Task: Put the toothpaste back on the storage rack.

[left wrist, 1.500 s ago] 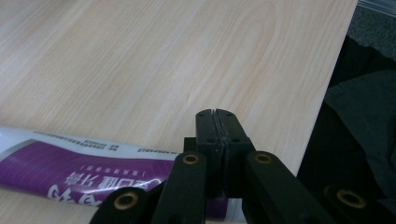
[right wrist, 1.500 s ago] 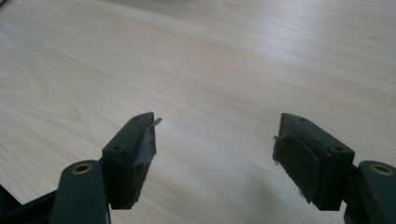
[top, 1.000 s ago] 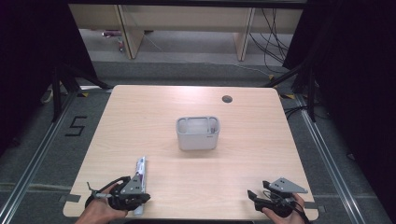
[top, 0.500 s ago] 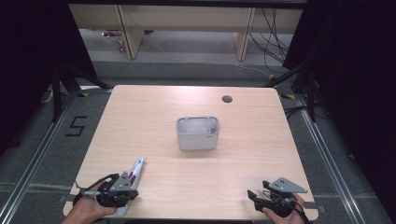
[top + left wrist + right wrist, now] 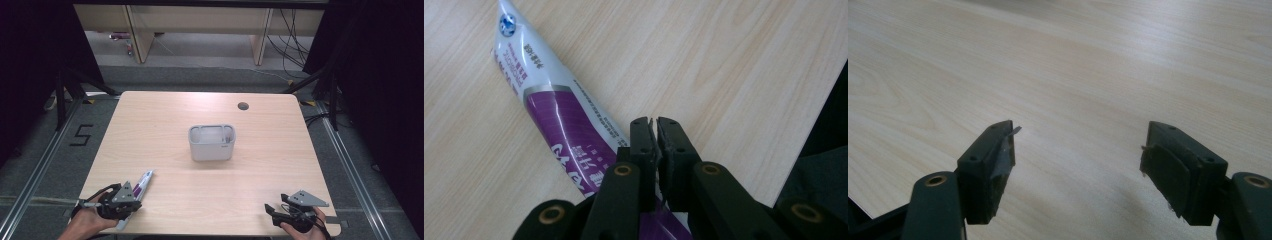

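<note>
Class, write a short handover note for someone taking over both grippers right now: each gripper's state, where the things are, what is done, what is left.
Left gripper: jaws shut with nothing between them, above the tube, not gripping it.
Right gripper: jaws open, empty, over bare table at the near right corner.
Tube: lies flat near the table's near left edge, apart from the bin.
Bin: grey, upright at the table's middle; looks empty.
Done: nothing moved into the bin yet.
Left: probably open the left jaws, grip the tube and carry it to the bin.
</note>
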{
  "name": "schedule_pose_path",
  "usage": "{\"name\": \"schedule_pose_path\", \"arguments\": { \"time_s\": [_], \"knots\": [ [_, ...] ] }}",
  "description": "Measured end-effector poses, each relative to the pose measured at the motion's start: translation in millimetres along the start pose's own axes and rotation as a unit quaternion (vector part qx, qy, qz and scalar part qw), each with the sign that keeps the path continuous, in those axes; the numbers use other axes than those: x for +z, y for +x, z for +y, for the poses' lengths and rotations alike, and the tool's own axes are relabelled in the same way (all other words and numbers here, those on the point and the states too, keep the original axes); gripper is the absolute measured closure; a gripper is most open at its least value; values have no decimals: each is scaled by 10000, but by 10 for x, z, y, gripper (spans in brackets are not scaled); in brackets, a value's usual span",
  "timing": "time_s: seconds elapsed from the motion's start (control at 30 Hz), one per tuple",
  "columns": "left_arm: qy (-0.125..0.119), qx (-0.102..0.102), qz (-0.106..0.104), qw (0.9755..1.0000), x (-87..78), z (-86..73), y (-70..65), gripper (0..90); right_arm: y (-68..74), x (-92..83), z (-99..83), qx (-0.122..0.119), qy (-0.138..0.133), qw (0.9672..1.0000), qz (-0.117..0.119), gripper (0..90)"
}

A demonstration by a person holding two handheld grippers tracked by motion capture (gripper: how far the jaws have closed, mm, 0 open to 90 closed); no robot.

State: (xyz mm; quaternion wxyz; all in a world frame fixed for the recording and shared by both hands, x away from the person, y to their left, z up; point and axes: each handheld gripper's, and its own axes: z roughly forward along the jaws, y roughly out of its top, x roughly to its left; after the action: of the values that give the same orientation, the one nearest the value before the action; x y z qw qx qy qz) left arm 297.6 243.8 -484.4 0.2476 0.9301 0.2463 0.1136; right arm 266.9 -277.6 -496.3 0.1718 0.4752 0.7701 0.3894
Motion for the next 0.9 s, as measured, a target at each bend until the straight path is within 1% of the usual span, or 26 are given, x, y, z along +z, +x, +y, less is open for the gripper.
{"name": "schedule_pose_path", "arguments": {
  "time_s": [0.07, 0.1, 0.13, 0.17, 0.2, 0.23, 0.27, 0.3, 0.33, 0.37, 0.4, 0.43, 0.47, 0.5, 0.53, 0.6, 0.63, 0.67, 0.7, 0.73, 0.77, 0.8, 0.83, 0.87, 0.9],
  "knots": [
    [17, -33, 26, 10000, -15, -22, 22, 852, 1, 1, 1, 0, 3, 10000, 4, 292],
    [-61, -53, 70, 9999, -10, -36, 23, 853, 0, 1, 2, -20, -7, 10000, -8, 292],
    [-1, -46, 56, 10000, -21, -38, 39, 853, 0, 2, 2, -33, -15, 10000, -14, 292],
    [-27, -97, 59, 9999, -22, -51, 38, 853, 3, 1, 3, -18, -9, 10000, -7, 292],
    [0, -87, 66, 9999, -29, -54, 44, 852, 9, -1, 3, 9, 8, 10000, 7, 293],
    [-31, -75, 80, 9999, -29, -64, 45, 850, 9, 0, 3, 12, 12, 10000, 11, 292],
    [-46, -100, 81, 9999, -30, -70, 44, 849, 26, -2, 1, 109, 45, 9999, -6, 292],
    [-44, -153, 76, 9998, -30, -70, 42, 849, -4, 6, 4, -103, -23, 9999, -68, 292],
    [-60, -136, 83, 9999, -31, -71, 43, 848, -2, 6, 3, -99, -20, 9999, -61, 292],
    [-60, -143, 83, 9998, -31, -70, 42, 846, 20, 3, 0, 46, 17, 10000, -18, 292],
    [-73, -142, 88, 9998, -28, -71, 41, 843, 29, 0, -1, 112, 49, 9999, 2, 292],
    [-63, -118, 90, 9999, -31, -67, 42, 838, -1, 5, 3, -96, -18, 9999, -53, 292],
    [-53, -125, 87, 9999, -34, -65, 43, 836, -4, 4, 4, -106, -23, 9999, -58, 292],
    [-70, -161, 87, 9998, -39, -61, 41, 836, 26, 0, 0, 102, 39, 9999, 5, 292],
    [-64, -201, 57, 9998, -50, -53, 41, 834, 28, -3, 0, 129, 49, 9999, 11, 292],
    [-110, -211, 66, 9997, -70, -40, 41, 829, 20, -1, -2, 110, 34, 9999, 10, 292],
    [-115, -184, 55, 9997, -83, -34, 47, 820, 14, 2, -4, 100, 24, 9999, 16, 292],
    [-128, -186, 57, 9997, -95, -28, 53, 812, 16, 1, -5, 144, 42, 9999, 23, 292],
    [-149, -252, 61, 9996, -107, -24, 57, 805, 14, 1, -6, 143, 46, 9999, 25, 292],
    [-152, -281, 62, 9995, -119, -20, 70, 795, -18, 5, -3, -81, -29, 10000, -33, 292],
    [-179, -339, 86, 9992, -129, -16, 81, 785, -19, 4, -3, -98, -36, 9999, -33, 292],
    [-185, -349, 65, 9992, -139, -16, 103, 774, 5, 2, -6, 60, 4, 10000, 14, 292],
    [-169, -449, 75, 9988, -154, -14, 107, 760, 14, 0, -5, 125, 30, 9999, 47, 292],
    [-172, -470, 60, 9987, -166, -13, 122, 735, 12, 0, -5, 118, 19, 9999, 50, 292],
    [-152, -511, 64, 9986, -185, -7, 134, 715, -19, 3, -2, -92, -38, 9999, -9, 292]
  ]
}}
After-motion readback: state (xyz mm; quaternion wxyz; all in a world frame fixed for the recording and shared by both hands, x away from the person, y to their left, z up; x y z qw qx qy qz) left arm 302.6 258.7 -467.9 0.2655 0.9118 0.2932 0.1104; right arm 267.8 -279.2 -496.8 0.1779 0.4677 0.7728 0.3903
